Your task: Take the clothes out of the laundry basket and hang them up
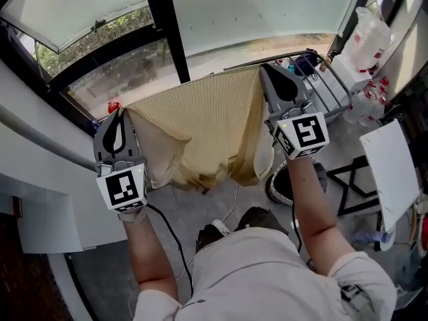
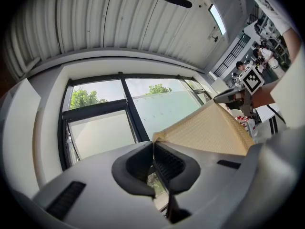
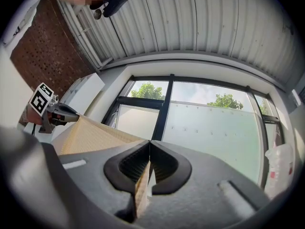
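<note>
A tan waffle-weave cloth hangs stretched between my two grippers in front of the window. My left gripper is shut on its left top corner, and my right gripper is shut on its right top corner. The cloth's lower part sags in folds towards the floor. In the left gripper view the jaws pinch the cloth's edge, and the right gripper shows at the far end. In the right gripper view the cloth runs from my jaws to the left gripper.
A wire drying rack stands just right of my right gripper, with a clear plastic bag behind it. A black window post rises behind the cloth. A white board leans at the right. A round dark object lies partly under the cloth.
</note>
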Demonstrator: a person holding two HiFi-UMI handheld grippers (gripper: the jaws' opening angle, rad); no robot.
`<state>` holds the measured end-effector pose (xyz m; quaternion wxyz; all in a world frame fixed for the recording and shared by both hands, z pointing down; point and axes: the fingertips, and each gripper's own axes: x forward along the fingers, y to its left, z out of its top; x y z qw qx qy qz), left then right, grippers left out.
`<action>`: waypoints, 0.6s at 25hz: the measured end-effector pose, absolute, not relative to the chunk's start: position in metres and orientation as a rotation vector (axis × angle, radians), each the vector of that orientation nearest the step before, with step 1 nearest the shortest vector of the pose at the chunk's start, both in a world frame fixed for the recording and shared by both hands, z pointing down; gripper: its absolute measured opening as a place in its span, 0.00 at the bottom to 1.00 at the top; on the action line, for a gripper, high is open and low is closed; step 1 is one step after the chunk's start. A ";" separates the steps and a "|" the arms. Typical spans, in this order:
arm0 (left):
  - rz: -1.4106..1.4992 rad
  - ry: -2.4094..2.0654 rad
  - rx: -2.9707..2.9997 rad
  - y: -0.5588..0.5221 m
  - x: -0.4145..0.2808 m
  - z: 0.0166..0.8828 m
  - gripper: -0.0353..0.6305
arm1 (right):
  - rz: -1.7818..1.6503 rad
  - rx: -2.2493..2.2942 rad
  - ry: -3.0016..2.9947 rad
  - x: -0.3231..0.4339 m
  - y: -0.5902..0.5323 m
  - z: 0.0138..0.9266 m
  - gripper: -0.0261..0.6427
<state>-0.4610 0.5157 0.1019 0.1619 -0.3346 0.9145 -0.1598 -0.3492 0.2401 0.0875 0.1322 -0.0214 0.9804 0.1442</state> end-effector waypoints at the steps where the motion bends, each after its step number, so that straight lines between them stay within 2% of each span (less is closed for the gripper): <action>1: -0.445 2.615 -0.961 0.518 -0.468 0.102 0.06 | 0.417 -0.064 2.846 -0.357 0.242 0.087 0.05; 15: -0.478 2.668 -0.920 0.486 -0.592 0.111 0.06 | 0.376 0.001 2.848 -0.490 0.207 0.091 0.05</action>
